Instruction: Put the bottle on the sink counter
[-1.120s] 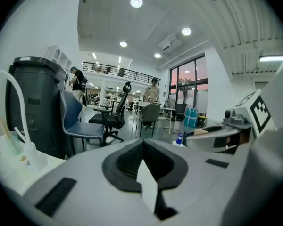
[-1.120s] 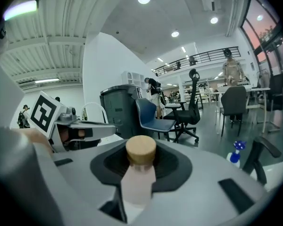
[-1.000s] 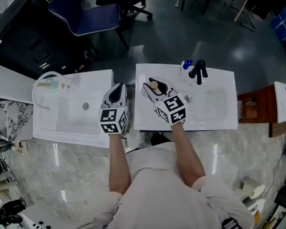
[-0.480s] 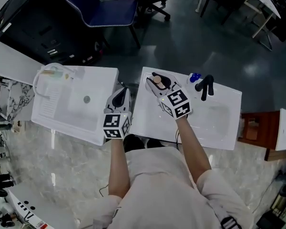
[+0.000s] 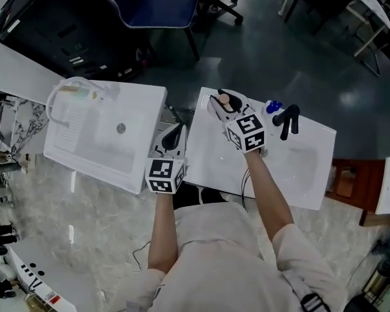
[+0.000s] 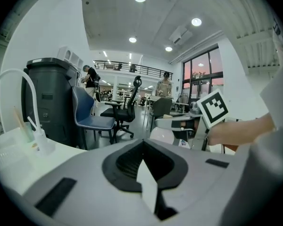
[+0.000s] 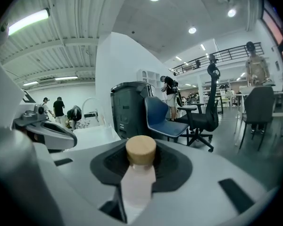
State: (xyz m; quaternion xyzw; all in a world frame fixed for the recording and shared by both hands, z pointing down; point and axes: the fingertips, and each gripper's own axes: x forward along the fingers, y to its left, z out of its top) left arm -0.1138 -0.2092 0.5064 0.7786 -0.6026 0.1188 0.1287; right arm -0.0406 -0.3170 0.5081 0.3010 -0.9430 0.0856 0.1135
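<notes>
Two white sink units lie side by side under the head view, and the change across the last second is all on the right one: the right gripper (image 5: 222,104) has carried the bottle (image 5: 225,99) away from the front part of the right sink counter (image 5: 211,161) and toward its rear left corner, so it now sits at upper centre of the frame, close to the back edge and well to the left of the black faucet (image 5: 288,121) and the blue object (image 5: 273,106) beside it. The grip itself has not altered. In the right gripper view the jaws are clamped on the pale body of the bottle (image 7: 139,175), with its tan cap standing upright above them. Whether the base already touches the counter I cannot tell, since neither view shows the underside. The left gripper (image 5: 174,135) has stayed in the gap between the left sink unit (image 5: 91,145) and the right one, a little nearer the person than before. Its own view shows the jaws pressed together with nothing between them, so it takes no part in the carry. For the task this reads as the late stage of placing: the bottle is over flat counter rather than over the basin. What is left, by my judgement, is to settle it upright on that corner, open the jaws, and draw back without tipping it.
</notes>
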